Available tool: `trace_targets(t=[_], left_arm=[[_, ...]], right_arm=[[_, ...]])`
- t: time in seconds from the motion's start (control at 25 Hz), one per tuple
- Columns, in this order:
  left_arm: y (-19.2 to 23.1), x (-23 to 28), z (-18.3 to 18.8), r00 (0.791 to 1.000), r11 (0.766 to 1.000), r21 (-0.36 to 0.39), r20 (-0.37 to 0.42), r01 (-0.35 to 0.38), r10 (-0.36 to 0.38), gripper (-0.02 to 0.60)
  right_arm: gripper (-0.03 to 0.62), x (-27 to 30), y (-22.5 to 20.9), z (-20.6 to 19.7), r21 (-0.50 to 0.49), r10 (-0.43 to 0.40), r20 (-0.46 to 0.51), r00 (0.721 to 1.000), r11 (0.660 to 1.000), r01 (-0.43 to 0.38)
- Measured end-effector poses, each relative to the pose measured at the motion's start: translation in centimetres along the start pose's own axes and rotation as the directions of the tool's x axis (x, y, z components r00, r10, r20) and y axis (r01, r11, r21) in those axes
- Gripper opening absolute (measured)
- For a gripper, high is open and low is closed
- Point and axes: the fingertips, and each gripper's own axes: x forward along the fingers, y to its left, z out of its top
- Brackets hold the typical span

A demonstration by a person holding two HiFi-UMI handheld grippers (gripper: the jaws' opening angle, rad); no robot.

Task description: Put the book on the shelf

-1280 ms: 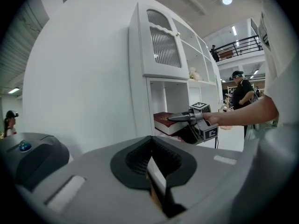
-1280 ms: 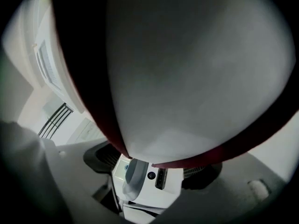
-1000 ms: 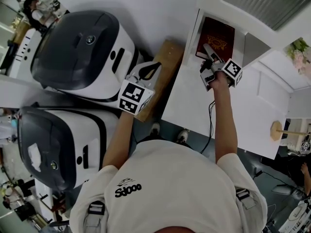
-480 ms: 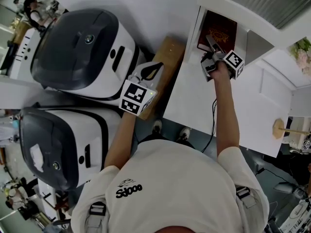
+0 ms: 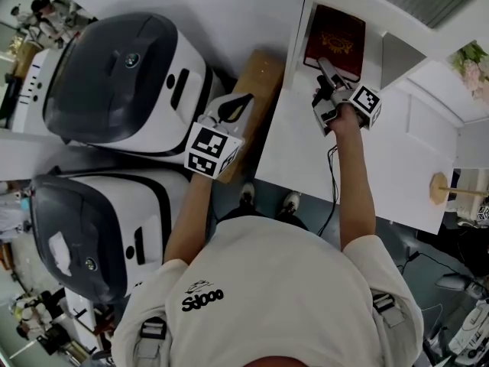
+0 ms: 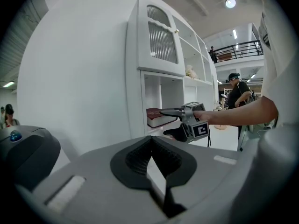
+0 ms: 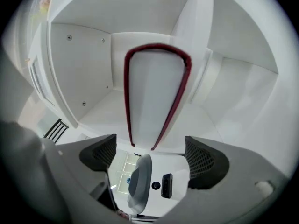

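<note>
Now the right gripper (image 5: pixel 321 82) points level into the open compartment of the white shelf (image 5: pixel 299 29). Its jaws have just been opening and stand wide apart, with neither pad pressing on anything. The dark red book (image 5: pixel 335 40) lies flat on the compartment floor straight ahead of those jaws, cover up, with its white page edges facing the gripper. Its near end sits just beyond the fingertips, in line with the gap between them. In the left gripper view one jaw shows level with the top of the book and the other below the shelf floor. The white worktop (image 5: pixel 359 167) spreads out below and behind this gripper.

The left gripper (image 5: pixel 238 107) hangs well apart from the book, off to the right gripper's left. Its jaws are drawn together with nothing between them. A wooden board (image 5: pixel 256 90) lies just ahead of its tips, and a white machine with a dark lid (image 5: pixel 122 75) sits on its far side.
</note>
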Motion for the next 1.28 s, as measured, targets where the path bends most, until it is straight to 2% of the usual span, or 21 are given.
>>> trace_targets(t=[0.16, 0.36, 0.48, 0.56, 0.68, 0.76, 0.88, 1.04, 1.28], left_arm=[[-0.9, 0.1, 0.4, 1.0, 1.0, 0.008, 0.013, 0.023, -0.023, 0.018], [-1.7, 0.2, 1.3, 0.998, 0.999, 0.019, 0.039, 0.042, -0.043, 0.018], [-2.2, 0.5, 1.9, 0.997, 0.998, 0.026, 0.055, 0.057, -0.058, 0.018], [-2.5, 0.9, 2.6, 0.995, 0.997, 0.035, 0.068, 0.066, -0.069, 0.018], [-2.7, 1.4, 3.8, 0.992, 0.995, 0.052, 0.094, 0.08, -0.085, 0.018], [-2.9, 1.8, 4.8, 0.989, 0.994, 0.065, 0.111, 0.089, -0.096, 0.018], [-3.2, 2.3, 6.3, 0.984, 0.991, 0.087, 0.135, 0.103, -0.114, 0.018], [-3.7, 2.7, 8.4, 0.976, 0.986, 0.122, 0.171, 0.112, -0.132, 0.018], [-4.2, 2.9, 11.3, 0.965, 0.98, 0.168, 0.219, 0.109, -0.145, 0.018]], right_arm=[[0.456, -2.7, -0.2, -1.2, -0.035, -0.013, -0.016, 1.0, 0.999, 0.012], [0.455, -5.4, 1.1, -3.4, -0.208, -0.047, -0.078, 0.996, 0.978, 0.03], [0.449, -7.0, 2.3, -4.4, -0.362, -0.083, -0.118, 0.989, 0.932, 0.035], [0.426, -8.1, 3.1, -4.7, -0.472, -0.121, -0.135, 0.983, 0.881, 0.044], [0.371, -9.8, 4.6, -4.7, -0.645, -0.183, -0.122, 0.975, 0.762, 0.063], [0.34, -11.0, 5.8, -3.9, -0.747, -0.213, -0.065, 0.975, 0.658, 0.093], [0.287, -12.8, 8.5, -2.4, -0.853, -0.208, 0.042, 0.977, 0.502, 0.143], [0.222, -14.3, 11.9, -1.2, -0.941, -0.2, 0.13, 0.971, 0.285, 0.185], [0.099, -15.7, 16.4, -0.2, -0.973, -0.143, 0.218, 0.965, 0.045, 0.226]])
